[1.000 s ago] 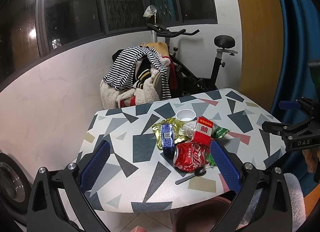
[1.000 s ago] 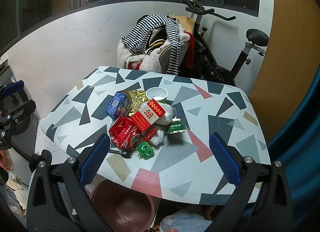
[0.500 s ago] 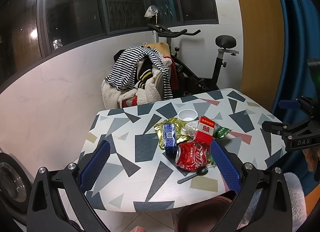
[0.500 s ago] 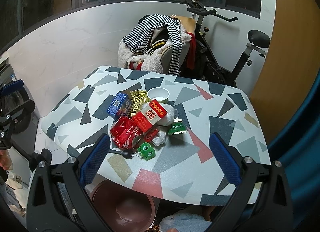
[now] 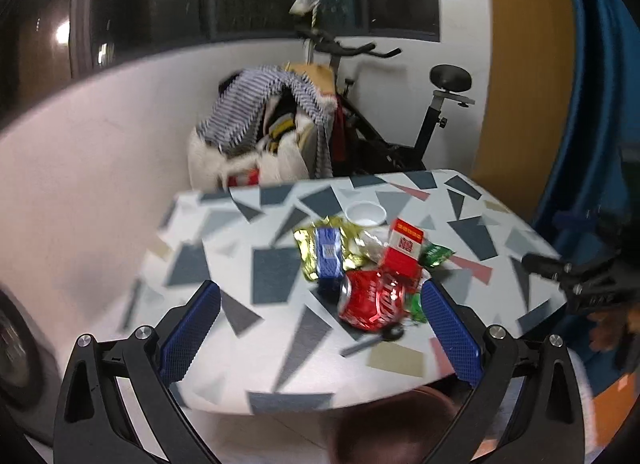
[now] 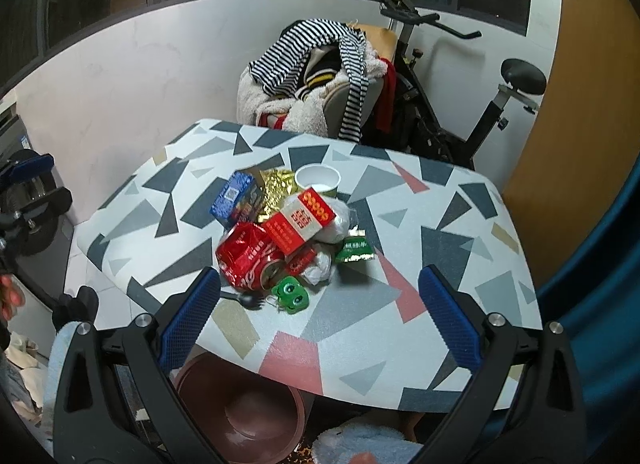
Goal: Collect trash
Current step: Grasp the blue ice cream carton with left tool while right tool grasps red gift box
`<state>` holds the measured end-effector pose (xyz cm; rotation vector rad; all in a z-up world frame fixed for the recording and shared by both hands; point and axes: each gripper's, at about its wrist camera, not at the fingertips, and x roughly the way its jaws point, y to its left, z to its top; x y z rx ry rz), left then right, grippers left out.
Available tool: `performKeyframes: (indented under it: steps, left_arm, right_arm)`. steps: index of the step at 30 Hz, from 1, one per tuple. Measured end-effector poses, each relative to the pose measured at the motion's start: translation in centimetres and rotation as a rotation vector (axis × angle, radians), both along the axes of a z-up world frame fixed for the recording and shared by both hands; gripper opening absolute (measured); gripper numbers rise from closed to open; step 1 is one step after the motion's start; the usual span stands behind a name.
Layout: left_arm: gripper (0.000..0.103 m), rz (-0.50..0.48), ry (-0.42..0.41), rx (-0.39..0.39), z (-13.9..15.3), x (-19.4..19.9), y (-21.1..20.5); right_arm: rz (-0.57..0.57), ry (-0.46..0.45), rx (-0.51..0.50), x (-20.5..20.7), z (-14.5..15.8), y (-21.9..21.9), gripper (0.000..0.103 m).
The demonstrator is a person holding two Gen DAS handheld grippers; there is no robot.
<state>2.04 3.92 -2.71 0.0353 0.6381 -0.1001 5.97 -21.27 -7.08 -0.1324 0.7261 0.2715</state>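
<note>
A pile of trash lies mid-table: a crushed red cola can (image 5: 372,300) (image 6: 246,256), a red carton (image 5: 402,250) (image 6: 300,220), a blue box (image 5: 328,252) (image 6: 236,198) on a gold wrapper (image 6: 276,188), a white paper cup (image 5: 366,214) (image 6: 318,178), a green packet (image 6: 354,250), a green clip (image 6: 290,294) and a black spoon (image 5: 376,336) (image 6: 244,298). My left gripper (image 5: 320,328) is open and empty, short of the can. My right gripper (image 6: 318,316) is open and empty, near the table's front edge.
A brown waste bin (image 6: 240,408) stands on the floor below the table's front edge (image 6: 360,380). A chair heaped with clothes (image 6: 320,76) and an exercise bike (image 6: 460,104) stand behind the table. A blue curtain (image 6: 600,264) hangs at the right.
Both grippers have moved closer to the table and the trash pile. The left wrist view is now motion-blurred. Both stay open.
</note>
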Motion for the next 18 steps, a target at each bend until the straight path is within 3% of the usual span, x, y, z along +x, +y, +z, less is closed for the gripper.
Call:
performKeyframes:
  steps: [3,8,18]
  left_arm:
    - [0.098,0.023,0.019,-0.029,-1.5,0.6,1.1]
    - [0.098,0.047,0.011,0.053,-3.6,1.3,1.3]
    - [0.098,0.028,0.058,-0.03,-6.7,5.6,2.9]
  right_arm:
    - [-0.006,0.029,0.02,0.6,-1.5,-0.4,0.098]
    - [-0.031,0.11,0.035,2.3,-4.4,-0.9,0.098]
    - [-0.087,0.162,0.177,9.7,-7.4,1.4,0.098]
